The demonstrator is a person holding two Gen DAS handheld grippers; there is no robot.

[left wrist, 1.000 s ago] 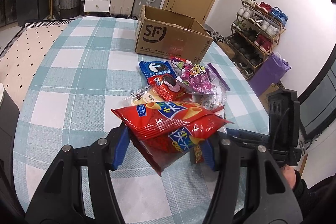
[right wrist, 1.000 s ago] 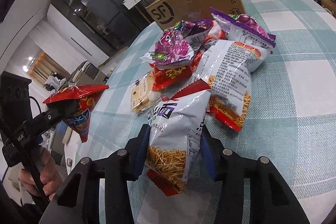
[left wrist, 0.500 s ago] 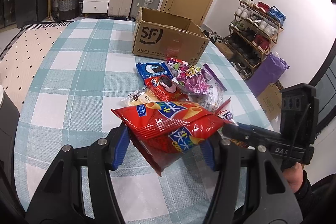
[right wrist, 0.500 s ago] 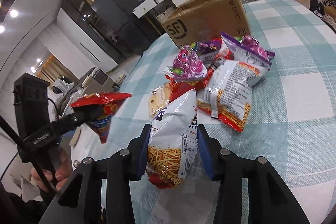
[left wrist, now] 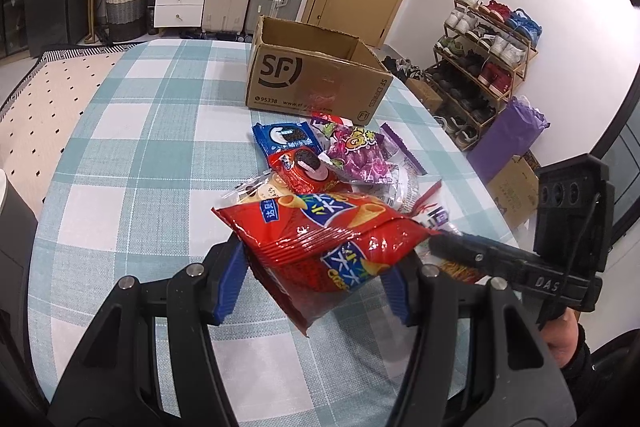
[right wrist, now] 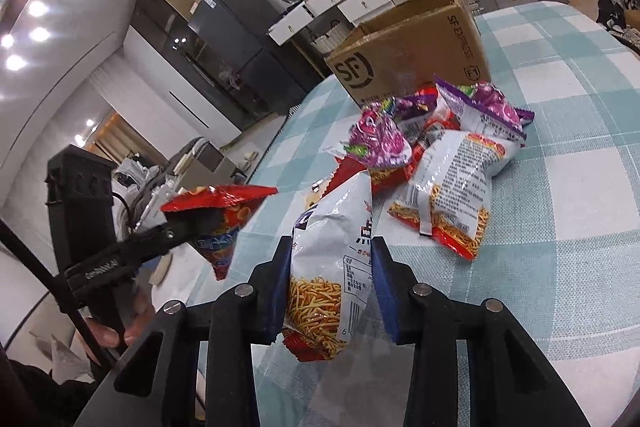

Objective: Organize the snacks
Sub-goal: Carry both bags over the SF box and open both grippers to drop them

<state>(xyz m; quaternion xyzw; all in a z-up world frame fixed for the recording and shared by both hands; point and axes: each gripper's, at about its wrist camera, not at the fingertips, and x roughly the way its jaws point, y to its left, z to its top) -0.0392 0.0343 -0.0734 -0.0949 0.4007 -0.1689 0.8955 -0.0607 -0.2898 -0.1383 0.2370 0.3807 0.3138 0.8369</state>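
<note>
Checked teal cloth (left wrist: 132, 131) covers the table, with the open cardboard box (left wrist: 316, 75) at 12 o'clock, probably the snacks' destination. Left gripper (left wrist: 316, 279) clamps the red chip bag (left wrist: 320, 243) between its blue pads, lifted off the cloth at 6 o'clock from the snack pile (left wrist: 332, 159). Right gripper (right wrist: 332, 283) pinches the white noodle-snack bag (right wrist: 332, 259) upright, the pile at its 1 o'clock.

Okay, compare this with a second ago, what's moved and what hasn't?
The right gripper has lifted its white noodle snack bag off the table, away from the pile. The left gripper stays clamped on the red chip bag, held in the air. The remaining snacks and the cardboard box have not moved.
</note>
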